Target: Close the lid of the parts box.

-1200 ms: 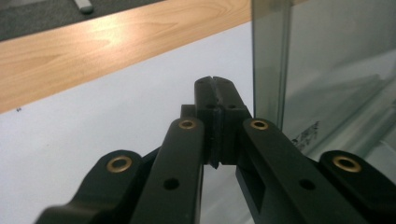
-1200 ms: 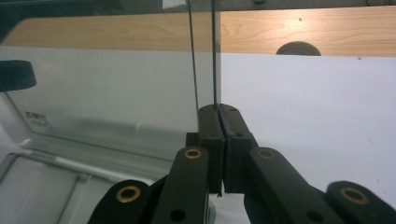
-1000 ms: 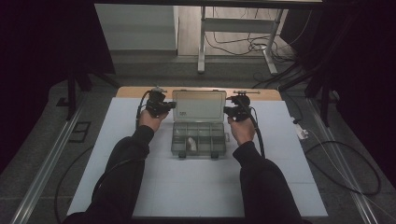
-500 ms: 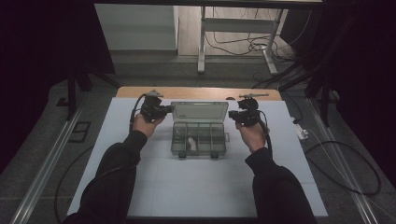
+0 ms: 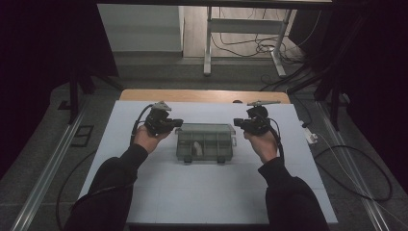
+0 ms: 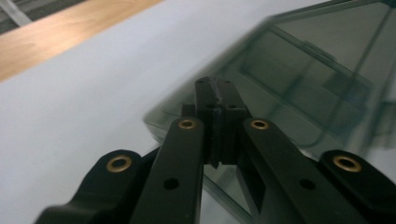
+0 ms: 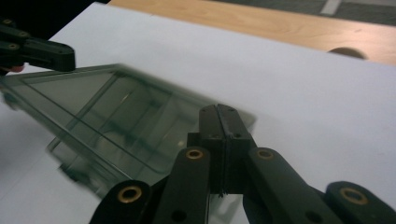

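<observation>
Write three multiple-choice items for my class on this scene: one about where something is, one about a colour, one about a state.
1. Where does the compartment box sit?
A. between the two grippers
B. on the floor
C. on the bare wooden strip

2. What colour is the mat under the box?
A. red
B. white
C. green

3. How do the jaws of the left gripper stand?
A. wide apart
B. closed together
C. around a cable

Answers: 1 A, the box lies between the left gripper and the right gripper; 2 B, the mat is plain white; 3 B, no gap between them.
</observation>
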`<state>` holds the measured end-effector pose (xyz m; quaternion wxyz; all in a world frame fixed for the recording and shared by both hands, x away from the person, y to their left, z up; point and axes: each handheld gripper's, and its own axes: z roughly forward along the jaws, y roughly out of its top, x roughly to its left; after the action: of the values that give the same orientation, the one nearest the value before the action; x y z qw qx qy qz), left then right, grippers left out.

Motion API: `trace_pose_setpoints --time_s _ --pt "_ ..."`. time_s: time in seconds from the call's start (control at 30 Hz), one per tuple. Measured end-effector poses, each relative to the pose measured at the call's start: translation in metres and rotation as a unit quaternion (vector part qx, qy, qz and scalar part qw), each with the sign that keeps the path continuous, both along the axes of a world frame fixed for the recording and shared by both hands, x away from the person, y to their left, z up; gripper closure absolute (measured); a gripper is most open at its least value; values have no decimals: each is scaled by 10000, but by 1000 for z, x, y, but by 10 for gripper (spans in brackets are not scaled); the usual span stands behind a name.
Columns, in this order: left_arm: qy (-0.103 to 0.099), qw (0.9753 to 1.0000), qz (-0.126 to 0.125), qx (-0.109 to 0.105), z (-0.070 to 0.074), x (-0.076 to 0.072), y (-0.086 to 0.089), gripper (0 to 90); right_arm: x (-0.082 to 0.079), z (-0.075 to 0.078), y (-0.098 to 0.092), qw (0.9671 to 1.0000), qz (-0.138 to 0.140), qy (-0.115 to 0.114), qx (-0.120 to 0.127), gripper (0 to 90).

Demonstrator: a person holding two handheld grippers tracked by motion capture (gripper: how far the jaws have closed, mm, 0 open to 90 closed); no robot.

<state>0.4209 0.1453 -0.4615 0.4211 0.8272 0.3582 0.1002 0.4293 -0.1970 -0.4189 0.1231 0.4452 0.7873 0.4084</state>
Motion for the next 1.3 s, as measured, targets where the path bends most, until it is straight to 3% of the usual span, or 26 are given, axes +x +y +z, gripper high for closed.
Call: trace_pose_setpoints --time_s 0.13,0.43,0.73,1.2,1.3 --pt "80 9999 -98 23 -3 -22 -2 890 -12 -8 7 9992 364 128 -37 889" --pt "304 9995 -45 9 -15 -46 -1 890 -33 -26 18 9968 670 231 -356 884" --pt "455 9986 -87 239 -28 -53 -12 889 -41 -47 20 9944 739 450 -608 879" --pt "506 9987 39 86 -36 -57 -13 890 -43 -56 17 9953 608 480 -589 890" --pt "491 9988 46 71 -36 -57 -13 886 -44 -55 17 9955 598 460 -567 837"
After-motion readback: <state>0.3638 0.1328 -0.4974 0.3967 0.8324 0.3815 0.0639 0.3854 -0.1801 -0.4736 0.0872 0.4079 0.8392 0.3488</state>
